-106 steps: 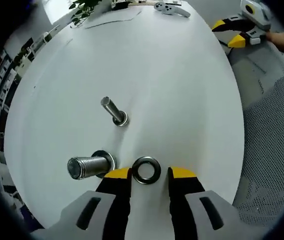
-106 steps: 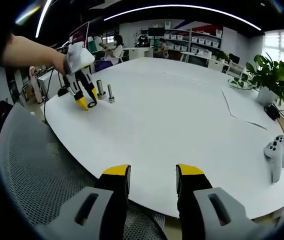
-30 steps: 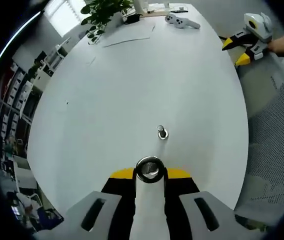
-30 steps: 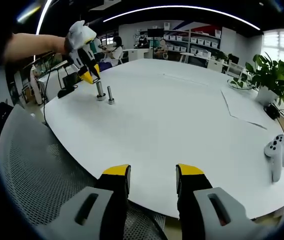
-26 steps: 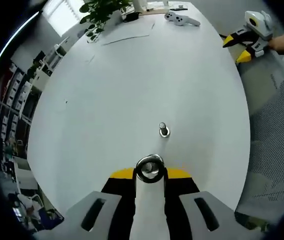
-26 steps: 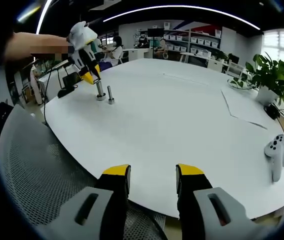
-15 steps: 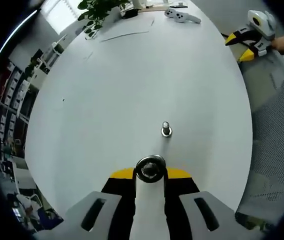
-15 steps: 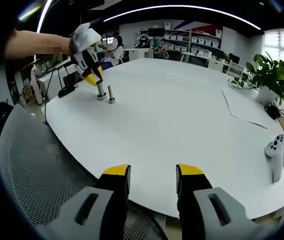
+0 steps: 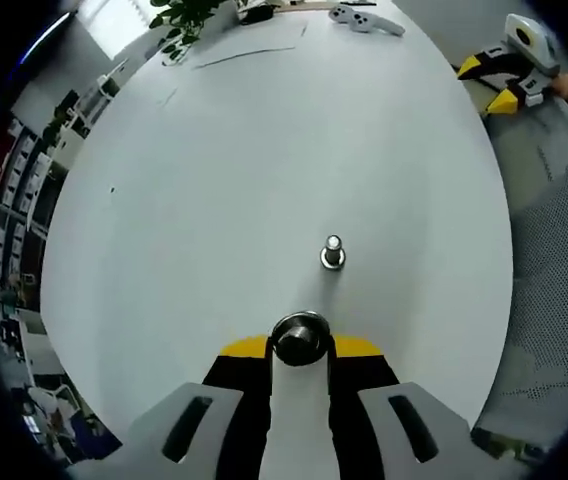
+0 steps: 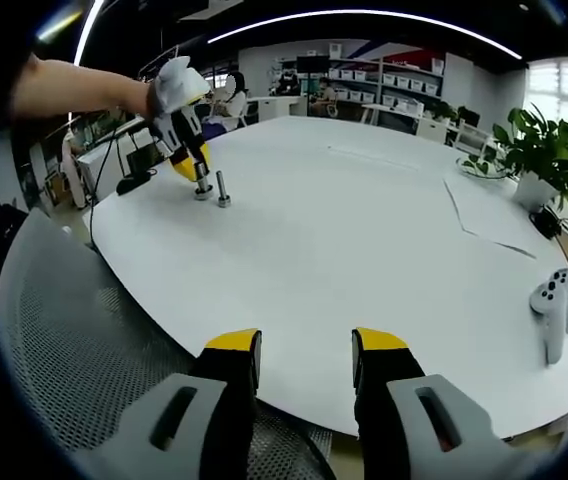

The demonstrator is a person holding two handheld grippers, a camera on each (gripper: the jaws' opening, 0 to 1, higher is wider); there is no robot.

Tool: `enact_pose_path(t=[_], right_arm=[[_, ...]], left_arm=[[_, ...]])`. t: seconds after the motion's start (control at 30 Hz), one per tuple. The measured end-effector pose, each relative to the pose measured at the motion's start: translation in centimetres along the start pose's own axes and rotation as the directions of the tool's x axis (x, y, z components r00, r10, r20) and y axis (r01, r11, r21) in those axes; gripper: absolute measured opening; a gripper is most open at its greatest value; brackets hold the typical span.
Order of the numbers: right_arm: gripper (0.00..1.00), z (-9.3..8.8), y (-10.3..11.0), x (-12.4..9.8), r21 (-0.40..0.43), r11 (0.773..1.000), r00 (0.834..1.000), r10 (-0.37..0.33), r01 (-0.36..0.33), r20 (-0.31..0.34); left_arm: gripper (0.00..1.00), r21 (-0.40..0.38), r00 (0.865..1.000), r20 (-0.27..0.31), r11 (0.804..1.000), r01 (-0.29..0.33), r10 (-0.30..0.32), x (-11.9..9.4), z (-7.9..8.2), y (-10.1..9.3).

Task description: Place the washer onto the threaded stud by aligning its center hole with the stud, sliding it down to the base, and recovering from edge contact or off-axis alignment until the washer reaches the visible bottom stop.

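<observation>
Left tool [image 9: 300, 347] clamped on the washer [image 9: 301, 338], held right over the top of the thick stud near the edge of the white surface [image 9: 264, 160]. Thin bolt [image 9: 332, 252] upright just beyond. Right tool [image 10: 302, 345] agape, gripping nothing, above the near rim.

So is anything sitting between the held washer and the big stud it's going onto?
Nothing visible. The left gripper holds the washer right over the big stud's top, seen through its hole. The thinner stud stands apart, further along the table.
</observation>
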State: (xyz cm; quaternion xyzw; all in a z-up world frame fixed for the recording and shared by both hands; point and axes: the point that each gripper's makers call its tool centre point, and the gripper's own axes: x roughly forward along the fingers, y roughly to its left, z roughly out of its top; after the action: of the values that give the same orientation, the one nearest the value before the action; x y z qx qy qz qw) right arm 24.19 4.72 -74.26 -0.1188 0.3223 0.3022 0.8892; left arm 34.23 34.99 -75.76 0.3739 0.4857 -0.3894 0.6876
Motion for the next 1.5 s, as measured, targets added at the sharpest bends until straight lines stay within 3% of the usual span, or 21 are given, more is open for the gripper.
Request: enact_pose_path(t=[0.3,0.6,0.7,0.87,1.0,1.2,1.5], right_arm=[[0.39,0.0,0.0,0.0,0.004,1.0,1.0,0.0,0.0,0.0],[0.39,-0.1,0.0,0.0,0.003,1.0,1.0,0.003,-0.003,-0.002],[0.39,0.0,0.1,0.0,0.002,1.0,1.0,0.004,-0.004,-0.001],[0.39,0.0,0.1,0.0,0.004,1.0,1.0,0.005,-0.005,0.0],[0.39,0.0,0.1,0.0,0.004,1.0,1.0,0.007,-0.008,0.003],[0.39,0.1,0.2,0.0,0.003,1.0,1.0,0.01,-0.01,0.006],[0.39,0.1,0.2,0.0,0.005,1.0,1.0,0.012,-0.012,0.01]], left_arm=[[0.18,-0.021,0.999,-0.021,0.999,0.024,-0.025,1.5,-0.6,0.1],[0.19,-0.028,0.999,-0.017,0.999,0.028,-0.028,1.3,-0.3,0.0],[0.19,-0.064,0.999,-0.018,0.997,0.031,-0.032,1.4,-0.3,0.1],[0.2,-0.022,0.997,-0.046,0.998,0.057,-0.058,2.2,-0.8,-1.1],[0.21,-0.024,0.998,-0.035,0.999,0.041,-0.042,2.1,-0.6,-1.0],[0.2,-0.097,1.0,-0.002,0.995,0.025,-0.025,2.2,-0.3,-0.8],[0.2,-0.107,1.0,0.002,0.994,0.026,-0.026,2.2,0.2,-1.3]])
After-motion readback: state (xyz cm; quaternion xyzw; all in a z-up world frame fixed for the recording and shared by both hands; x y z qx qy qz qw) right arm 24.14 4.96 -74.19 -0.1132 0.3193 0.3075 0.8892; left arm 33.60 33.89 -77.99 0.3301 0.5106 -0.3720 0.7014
